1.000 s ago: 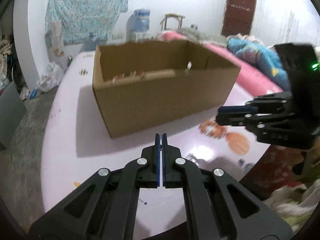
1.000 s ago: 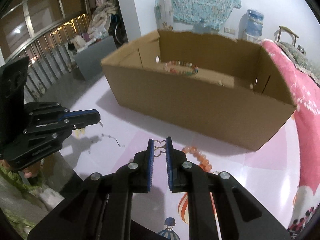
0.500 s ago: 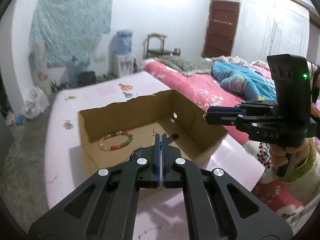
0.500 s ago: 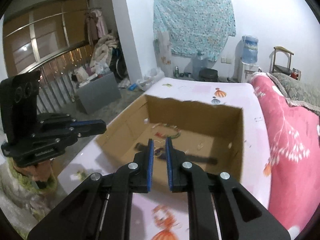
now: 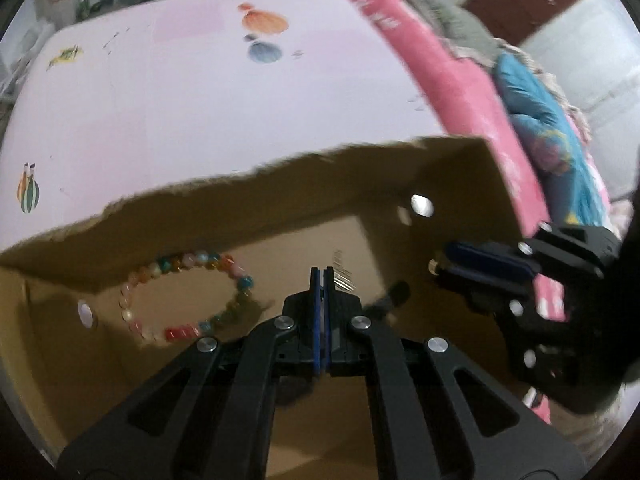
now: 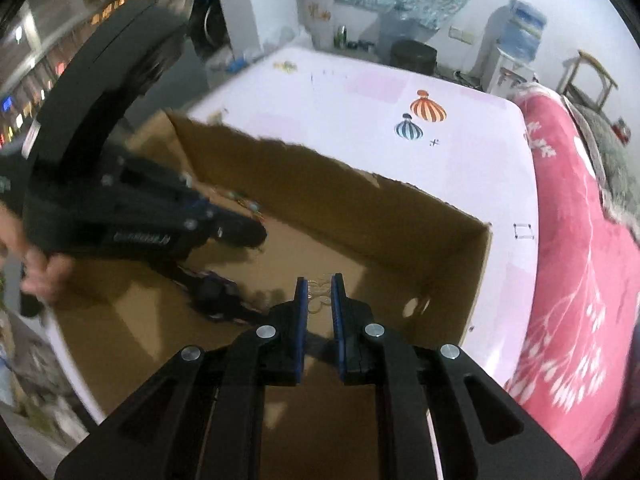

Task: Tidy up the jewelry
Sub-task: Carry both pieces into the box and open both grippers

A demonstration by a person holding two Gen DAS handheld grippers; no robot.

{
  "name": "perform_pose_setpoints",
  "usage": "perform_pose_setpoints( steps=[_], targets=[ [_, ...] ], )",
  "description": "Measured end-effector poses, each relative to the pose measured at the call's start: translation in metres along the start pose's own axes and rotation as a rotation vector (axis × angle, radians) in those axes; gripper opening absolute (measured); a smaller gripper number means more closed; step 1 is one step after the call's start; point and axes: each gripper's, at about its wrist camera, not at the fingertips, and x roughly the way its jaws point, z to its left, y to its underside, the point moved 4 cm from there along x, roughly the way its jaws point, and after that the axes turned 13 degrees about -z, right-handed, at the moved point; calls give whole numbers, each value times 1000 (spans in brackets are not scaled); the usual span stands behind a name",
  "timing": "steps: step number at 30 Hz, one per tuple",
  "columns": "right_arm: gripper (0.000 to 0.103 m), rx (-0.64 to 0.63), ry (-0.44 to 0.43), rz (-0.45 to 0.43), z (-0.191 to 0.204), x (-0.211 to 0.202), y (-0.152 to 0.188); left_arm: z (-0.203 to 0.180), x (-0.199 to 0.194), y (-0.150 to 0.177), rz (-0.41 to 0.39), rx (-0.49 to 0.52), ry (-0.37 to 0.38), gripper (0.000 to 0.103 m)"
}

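An open cardboard box [image 5: 360, 168] [image 6: 476, 264] stands on a pale pink table. A multicoloured bead bracelet [image 5: 184, 296] lies on its floor at the left. My left gripper [image 5: 322, 276] is shut with nothing visible between its pads, lowered into the box; it also shows in the right wrist view [image 6: 236, 232]. My right gripper [image 6: 319, 286] is shut on a thin gold wire earring [image 6: 318, 294] over the box's right part; it also shows in the left wrist view [image 5: 448, 260]. A dark watch-like strap [image 6: 216, 292] lies on the box floor.
The pale pink table [image 5: 180, 100] with balloon prints extends behind the box. A pink bed [image 6: 580, 240] runs along the right side. A water dispenser [image 6: 516, 40] and a chair [image 6: 588, 76] stand at the far wall.
Both grippers have moved forward and tipped down into the box. The right gripper still holds the earring, now just above the box floor.
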Motion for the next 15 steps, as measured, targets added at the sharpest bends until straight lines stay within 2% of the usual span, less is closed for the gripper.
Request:
perform_pose_setpoints(
  steps=[4,8,15],
  targets=[
    [13,-48,17,25,0,10,2,11,21,-4,36,-38,-31,1],
    [13,-74,38,12,0,4,0,15,25,-4,41,-54,-40,15],
    [13,-48,55,-57,-5,-21,-10,8,10,-6,0,-29,-57,16]
  ],
)
